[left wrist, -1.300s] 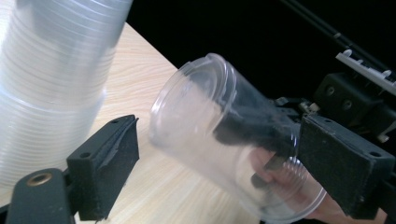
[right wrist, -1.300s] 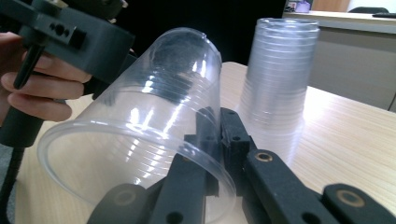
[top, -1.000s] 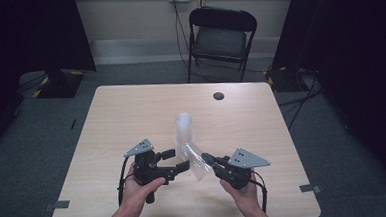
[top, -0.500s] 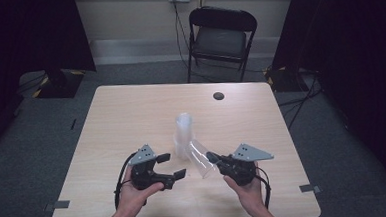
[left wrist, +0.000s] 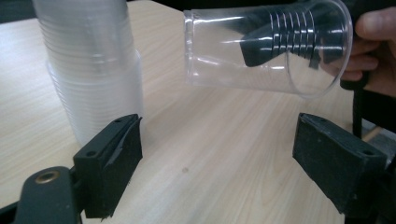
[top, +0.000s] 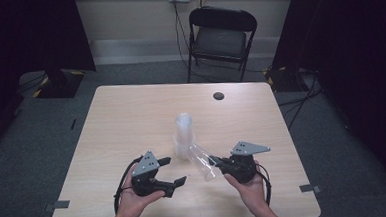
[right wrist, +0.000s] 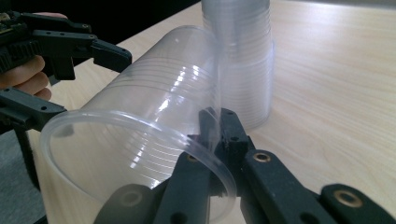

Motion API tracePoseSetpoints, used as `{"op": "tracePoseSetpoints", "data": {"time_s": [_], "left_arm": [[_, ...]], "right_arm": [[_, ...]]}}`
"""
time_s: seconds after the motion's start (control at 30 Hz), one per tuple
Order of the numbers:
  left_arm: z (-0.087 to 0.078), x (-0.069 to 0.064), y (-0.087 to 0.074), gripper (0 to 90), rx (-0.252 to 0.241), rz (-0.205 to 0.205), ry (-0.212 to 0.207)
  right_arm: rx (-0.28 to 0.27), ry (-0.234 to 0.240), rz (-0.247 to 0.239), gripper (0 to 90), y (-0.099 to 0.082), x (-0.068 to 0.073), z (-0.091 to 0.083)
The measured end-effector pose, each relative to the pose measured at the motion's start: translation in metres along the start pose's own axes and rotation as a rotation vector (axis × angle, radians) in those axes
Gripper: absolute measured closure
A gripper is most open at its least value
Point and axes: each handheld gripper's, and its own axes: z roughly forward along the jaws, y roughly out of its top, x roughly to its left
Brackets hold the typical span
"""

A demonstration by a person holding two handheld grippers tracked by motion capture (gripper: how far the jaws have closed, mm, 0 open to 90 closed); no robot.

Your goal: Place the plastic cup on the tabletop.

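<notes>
Clear plastic cup [top: 202, 161] hung tipped on its side above the table [top: 121, 117], its rim pinched by the right gripper [top: 219, 163], beside the cup stack [top: 184, 135]. Left gripper [top: 173, 170] waited nearby, jaws spread, empty. Separation looked done; placement remained.

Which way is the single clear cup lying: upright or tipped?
Tipped: the clear cup lies sideways above the table, its wall pinched in the right claw.

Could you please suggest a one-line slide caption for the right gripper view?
Right gripper pinches the wall of a clear plastic cup held sideways beside the cup stack.
</notes>
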Motion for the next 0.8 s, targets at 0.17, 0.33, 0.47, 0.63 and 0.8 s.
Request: {"op": "tracePoseSetpoints", "data": {"time_s": [0.17, 0.33, 0.47, 0.63, 0.8], "left_arm": [[0.002, -0.001, -0.002, 15.6, 0.014, 0.027, -0.003], [0.004, -0.008, -0.003, 16.2, 0.03, 0.098, 0.012], [0.005, -0.009, -0.004, 16.8, 0.043, 0.13, 0.006], [0.005, -0.01, -0.005, 15.5, 0.05, 0.183, -0.035], [0.004, -0.011, -0.006, 15.5, 0.053, 0.201, -0.045]], "right_arm": [[0.049, 0.025, -0.009, 89.9, 0.0, -0.001, 0.001], [0.11, 0.053, -0.01, 89.9, 0.001, -0.001, 0.006], [0.163, 0.079, -0.007, 89.9, 0.001, -0.001, 0.01], [0.185, 0.097, -0.019, 90.0, 0.002, 0.002, 0.01], [0.242, 0.119, -0.029, 90.0, 0.003, 0.006, 0.013]]}}
